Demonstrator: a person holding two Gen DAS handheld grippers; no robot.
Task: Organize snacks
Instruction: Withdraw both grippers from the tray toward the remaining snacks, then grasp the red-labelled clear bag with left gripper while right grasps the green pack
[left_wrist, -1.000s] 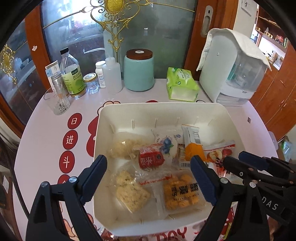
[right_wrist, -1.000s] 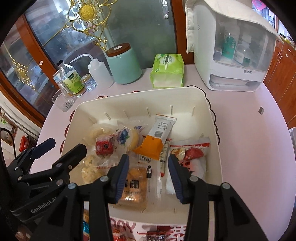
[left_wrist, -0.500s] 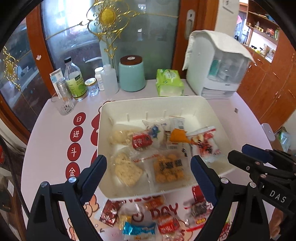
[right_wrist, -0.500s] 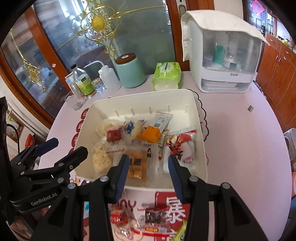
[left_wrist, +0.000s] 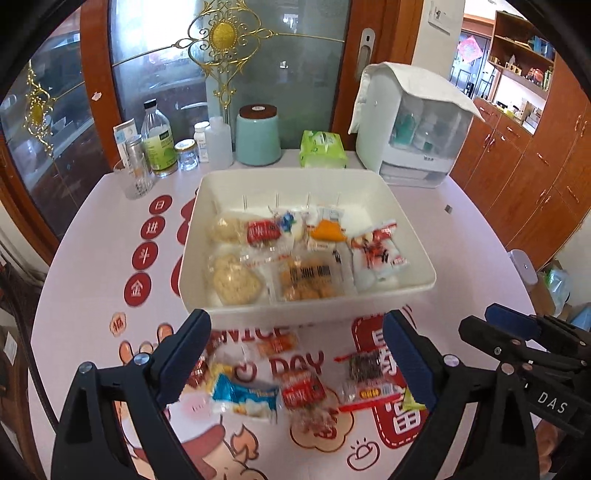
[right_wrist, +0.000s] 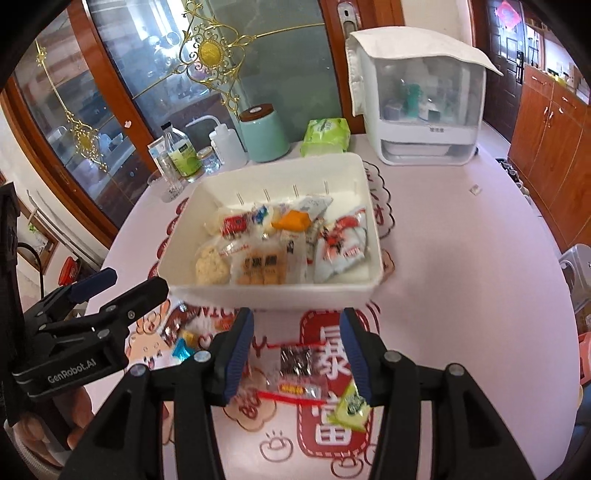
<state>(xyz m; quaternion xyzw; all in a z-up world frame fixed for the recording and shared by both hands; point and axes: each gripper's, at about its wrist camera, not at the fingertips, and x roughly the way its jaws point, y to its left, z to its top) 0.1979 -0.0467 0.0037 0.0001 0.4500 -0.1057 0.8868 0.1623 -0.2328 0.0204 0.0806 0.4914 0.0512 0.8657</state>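
With both the left gripper (left_wrist: 295, 360) and right gripper (right_wrist: 297, 356) spread empty above loose snacks (left_wrist: 295, 384) lying before the white bin (left_wrist: 413, 243), best to lower squarely onto one packet, probably the dark one (right_wrist: 295, 360), pinching mid-wrapper.

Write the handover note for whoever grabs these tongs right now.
Left tongs: open, empty, above the loose snacks in front of the white bin.
Right tongs: open, empty, over the dark seaweed packet.
Done: several snacks already lie in the bin, among them the rice cakes, an orange packet and a red and white pack.
Left: snacks on the table near the bin's front edge, including a blue packet, a red packet, the seaweed packet and a green candy. Move them into the bin.
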